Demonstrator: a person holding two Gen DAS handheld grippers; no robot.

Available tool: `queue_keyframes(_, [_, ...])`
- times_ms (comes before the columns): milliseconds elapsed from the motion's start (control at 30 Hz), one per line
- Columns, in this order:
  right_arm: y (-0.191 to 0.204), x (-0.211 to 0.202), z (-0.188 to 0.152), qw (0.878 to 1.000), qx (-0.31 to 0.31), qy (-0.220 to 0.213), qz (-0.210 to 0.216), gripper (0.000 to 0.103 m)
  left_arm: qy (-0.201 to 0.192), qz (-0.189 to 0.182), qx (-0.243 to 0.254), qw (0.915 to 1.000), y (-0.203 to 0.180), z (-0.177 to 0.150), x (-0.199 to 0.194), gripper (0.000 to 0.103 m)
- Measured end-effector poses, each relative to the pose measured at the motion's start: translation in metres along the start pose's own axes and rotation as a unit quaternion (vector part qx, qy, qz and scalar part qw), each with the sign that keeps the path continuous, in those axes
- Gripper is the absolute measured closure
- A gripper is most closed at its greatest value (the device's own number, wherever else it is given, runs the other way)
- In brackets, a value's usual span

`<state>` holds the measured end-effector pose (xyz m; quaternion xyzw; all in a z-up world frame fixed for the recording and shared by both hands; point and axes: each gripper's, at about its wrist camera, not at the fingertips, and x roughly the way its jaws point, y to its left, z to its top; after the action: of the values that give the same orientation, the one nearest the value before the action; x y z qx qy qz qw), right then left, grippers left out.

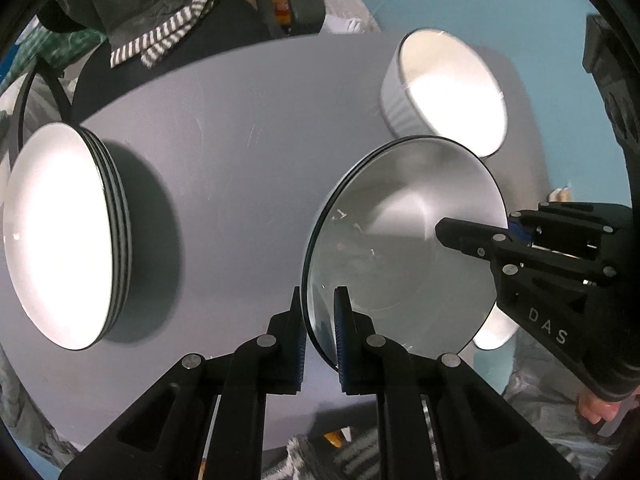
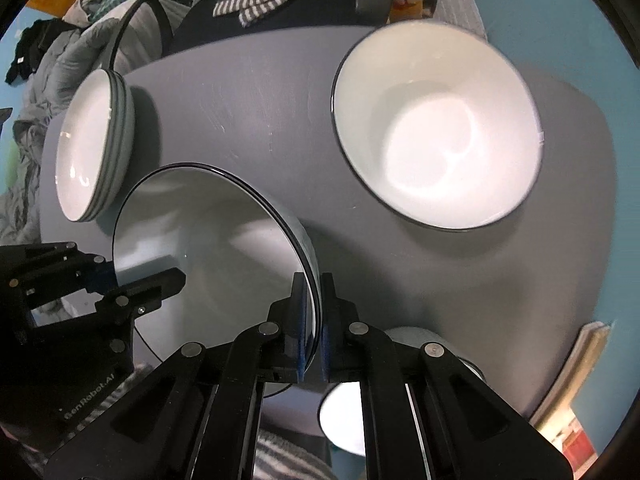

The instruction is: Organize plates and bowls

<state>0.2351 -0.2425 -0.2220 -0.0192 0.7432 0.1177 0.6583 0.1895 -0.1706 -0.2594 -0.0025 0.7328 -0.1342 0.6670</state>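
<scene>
The stack of plates [image 1: 60, 240] sits on the left side of the gray table [image 1: 240, 140]. If the held bowl goes there, it could bump the stack and knock it crooked.

The left gripper [image 1: 320, 336] pinches the near rim of the bowl [image 1: 400, 240], with one finger inside and one outside. The grip is only on the thin edge, so I think the bowl could slip or tip if one hand moves faster than the other.

The right gripper [image 2: 314, 328] pinches the other side of the rim in the same way.

The bowl is white and shiny with a thin dark line around the rim. It looks empty and smooth, so it may be slippery. It hangs above the table, between the stack and the big bowl [image 2: 436, 128] on the right.
</scene>
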Motion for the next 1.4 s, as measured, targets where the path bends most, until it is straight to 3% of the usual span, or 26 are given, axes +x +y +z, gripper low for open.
queue_keyframes(267, [-0.017, -0.037, 0.005, 1.000, 0.015, -0.008, 0.001, 0.097, -0.020, -0.003, 0.023, 0.9995, -0.015, 0.018, -0.036, 0.091])
queue_keyframes(467, [-0.033, -0.059, 0.019, 0.999, 0.022, -0.022, -0.010, 0.097, -0.021, -0.010, 0.031, 0.9993, -0.028, 0.043, -0.039, 0.091])
queue_keyframes(900, [-0.079, -0.055, 0.037, 0.998, 0.059, -0.030, -0.017, 0.097, -0.012, 0.010, 0.046, 0.9988, -0.057, 0.104, -0.023, 0.091])
queue_keyframes(1400, [-0.106, -0.031, 0.057, 0.997, 0.082, -0.008, -0.008, 0.097, 0.008, 0.044, 0.072, 0.9964, -0.067, 0.128, 0.006, 0.091])
